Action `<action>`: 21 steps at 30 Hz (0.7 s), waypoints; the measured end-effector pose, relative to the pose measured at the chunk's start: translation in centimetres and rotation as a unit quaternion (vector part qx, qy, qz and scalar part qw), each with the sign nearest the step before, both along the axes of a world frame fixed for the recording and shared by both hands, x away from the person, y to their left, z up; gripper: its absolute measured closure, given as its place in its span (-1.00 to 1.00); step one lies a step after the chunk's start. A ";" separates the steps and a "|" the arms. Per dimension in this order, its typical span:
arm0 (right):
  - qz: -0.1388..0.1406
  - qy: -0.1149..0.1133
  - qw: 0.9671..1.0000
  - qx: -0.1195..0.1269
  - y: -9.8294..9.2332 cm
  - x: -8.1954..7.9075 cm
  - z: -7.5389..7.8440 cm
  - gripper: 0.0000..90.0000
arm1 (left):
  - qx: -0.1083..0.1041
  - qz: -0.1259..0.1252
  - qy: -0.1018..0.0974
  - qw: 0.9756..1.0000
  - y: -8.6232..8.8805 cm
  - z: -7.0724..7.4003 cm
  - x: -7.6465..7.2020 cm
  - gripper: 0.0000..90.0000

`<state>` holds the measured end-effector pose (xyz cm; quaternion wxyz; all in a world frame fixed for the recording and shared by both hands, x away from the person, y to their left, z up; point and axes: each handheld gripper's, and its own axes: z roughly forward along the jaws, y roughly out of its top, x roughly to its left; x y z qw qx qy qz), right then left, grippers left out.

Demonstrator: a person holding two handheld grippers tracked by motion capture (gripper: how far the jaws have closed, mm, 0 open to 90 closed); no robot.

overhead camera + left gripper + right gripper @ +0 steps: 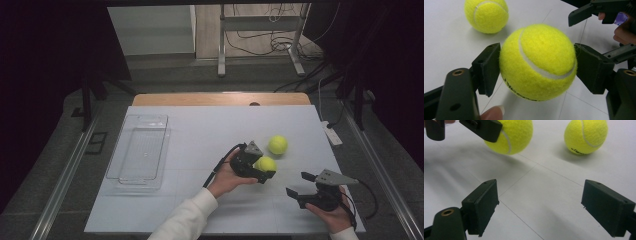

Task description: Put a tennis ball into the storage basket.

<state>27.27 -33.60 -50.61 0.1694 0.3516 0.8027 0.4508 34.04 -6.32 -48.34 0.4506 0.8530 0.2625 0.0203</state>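
we are clenching the left tool point(264, 172) around a fuzzy yellow-green tennis ball point(266, 163), one pad on each side across its widest part so it is not slipping out. the ball is hanging just clear of the white counter point(200, 150), right of centre. a second yellow-green tennis ball point(277, 144) is resting just beyond it, farther away. the right tool point(297, 184) is waiting released at the near right, jaws spread over bare surface. a clear rectangular plastic tray point(142, 150) is sitting well apart at the left, likely where the held ball is going.
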 end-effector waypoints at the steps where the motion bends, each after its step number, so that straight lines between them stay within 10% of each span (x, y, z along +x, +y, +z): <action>1: 0.000 0.000 1.000 0.000 0.0 0.0 0.0 -0.69 | -0.001 0.001 -0.001 1.000 0.1 0.0 0.0 -0.41; 21: -0.002 0.002 1.000 -0.002 0.0 0.1 -0.1 -0.68 | -0.013 0.011 -0.016 1.000 1.8 0.9 -0.5 -0.41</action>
